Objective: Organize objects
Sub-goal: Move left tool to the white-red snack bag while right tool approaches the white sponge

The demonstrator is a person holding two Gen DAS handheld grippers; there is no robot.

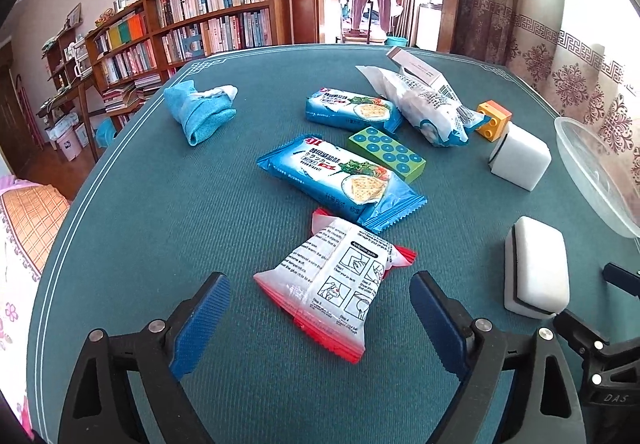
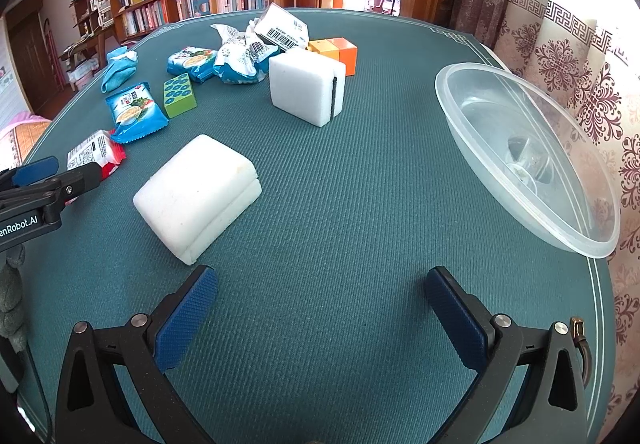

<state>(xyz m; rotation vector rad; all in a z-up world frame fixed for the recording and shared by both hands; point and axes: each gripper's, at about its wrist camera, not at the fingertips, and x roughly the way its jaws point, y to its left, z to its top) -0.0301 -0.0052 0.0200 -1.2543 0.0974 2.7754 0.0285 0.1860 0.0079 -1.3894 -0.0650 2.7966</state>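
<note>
Snack packets, white sponges and toy blocks lie scattered on the green cloth table (image 2: 340, 180) — unsorted, beside the clear plastic bowl (image 2: 528, 160) likely meant for them. Left gripper (image 1: 320, 320) gapes wide astride the red-and-white sachet (image 1: 336, 284), lined up to pinch it; right gripper (image 2: 320, 308) hangs equally wide and empty — the near white sponge (image 2: 196, 196) just off its left finger.

A: What lies ahead of the right gripper (image 2: 320, 308)?
B: Its jaws stand wide apart over bare green tablecloth (image 2: 340, 204). A white sponge (image 2: 196, 196) sits just left; a clear plastic bowl (image 2: 528, 160) tilts at right.

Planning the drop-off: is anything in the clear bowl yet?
No, the clear bowl holds none of the table's items; they all lie on the cloth.
</note>
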